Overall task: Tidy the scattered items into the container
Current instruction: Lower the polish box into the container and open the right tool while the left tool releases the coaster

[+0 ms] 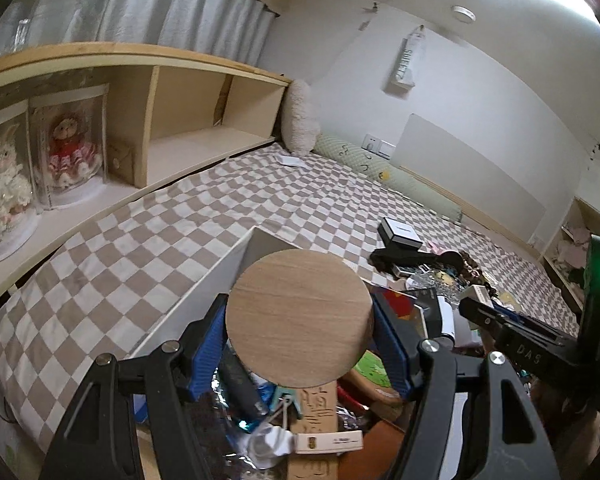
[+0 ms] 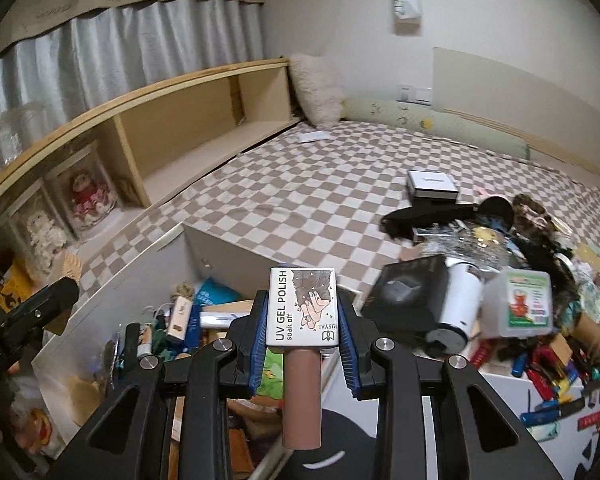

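My left gripper (image 1: 300,328) is shut on a round wooden disc (image 1: 298,316) and holds it above the white container (image 1: 204,292), which is full of mixed items. My right gripper (image 2: 302,312) is shut on a UV gel polish box (image 2: 302,308) with a brown tube (image 2: 302,400) below it, above the same container (image 2: 220,252). A pile of scattered items (image 2: 500,272) lies on the checkered bed to the right; it also shows in the left wrist view (image 1: 432,268). The right gripper's body shows in the left wrist view (image 1: 540,344).
A small black-and-white box (image 2: 432,184) lies on the checkered bedspread (image 2: 320,184) beyond the pile. A wooden shelf (image 1: 140,128) with boxed dolls (image 1: 68,148) runs along the left. Pillows (image 1: 300,116) lie at the far end.
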`<state>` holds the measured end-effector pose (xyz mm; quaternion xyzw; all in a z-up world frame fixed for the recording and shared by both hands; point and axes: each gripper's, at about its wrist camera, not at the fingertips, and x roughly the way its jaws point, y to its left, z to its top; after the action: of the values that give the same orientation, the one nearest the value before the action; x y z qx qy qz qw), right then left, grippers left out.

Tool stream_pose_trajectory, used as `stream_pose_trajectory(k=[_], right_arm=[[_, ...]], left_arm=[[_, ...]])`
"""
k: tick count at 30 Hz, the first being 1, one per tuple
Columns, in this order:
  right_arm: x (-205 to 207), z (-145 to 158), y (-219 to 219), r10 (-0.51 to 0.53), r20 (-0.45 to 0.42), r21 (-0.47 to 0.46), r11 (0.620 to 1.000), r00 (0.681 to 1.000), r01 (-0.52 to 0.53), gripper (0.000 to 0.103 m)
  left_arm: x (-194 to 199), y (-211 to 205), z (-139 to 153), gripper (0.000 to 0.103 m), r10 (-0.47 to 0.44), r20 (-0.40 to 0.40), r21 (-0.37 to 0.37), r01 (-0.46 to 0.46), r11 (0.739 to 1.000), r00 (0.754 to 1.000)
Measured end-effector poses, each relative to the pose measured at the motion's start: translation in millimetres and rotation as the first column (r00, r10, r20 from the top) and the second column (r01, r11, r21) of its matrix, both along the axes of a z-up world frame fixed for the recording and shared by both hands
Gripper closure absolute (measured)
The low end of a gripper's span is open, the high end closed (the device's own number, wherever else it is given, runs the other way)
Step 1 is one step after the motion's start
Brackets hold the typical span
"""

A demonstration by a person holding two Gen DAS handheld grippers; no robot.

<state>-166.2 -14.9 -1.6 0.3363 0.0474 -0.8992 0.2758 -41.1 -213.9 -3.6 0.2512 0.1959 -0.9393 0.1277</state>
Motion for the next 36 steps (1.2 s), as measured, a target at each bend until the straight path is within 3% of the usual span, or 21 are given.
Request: stream_pose_trajectory(k=[6,14,20,27,36], right_arm=[[-0.8,-3.3,-29.7,0.065,-0.002,0.017,0.998,0.998,-0.065,0.070],[-11.5,-16.8,-58.0,0.133,0.067,0.003,0.991,0.989,-0.134,0.070],[-18.4,-30.3,-80.2,0.166,0.095,0.028,0.985,0.982,-0.170,0.070],[-40.7,-40.7,-104.6,0.185,0.163,0.046,0.980,0.969,-0.194,0.071],[-50.8,-53.7,-105.0,0.173,0.221,0.066,0.979,0.960,-0.191,0.070]], left_arm=[[0.1,-15.5,-8.3,0.035,0.043,0.020,0.006,-0.043,0.999,0.999],[-7.0,-24.8,-26.2,0.035,0.088,0.099,-0.015,-0.086,0.996,0.991],[-17.3,-20.3,-37.6,0.035,0.059,0.140,-0.009,-0.058,0.998,0.988],[-20.6,-17.3,-34.8,0.035,0.046,0.134,-0.003,-0.046,0.999,0.990],[-42.3,-15.1,-27.7,0.035,0.017,0.140,0.000,-0.018,1.000,0.990]])
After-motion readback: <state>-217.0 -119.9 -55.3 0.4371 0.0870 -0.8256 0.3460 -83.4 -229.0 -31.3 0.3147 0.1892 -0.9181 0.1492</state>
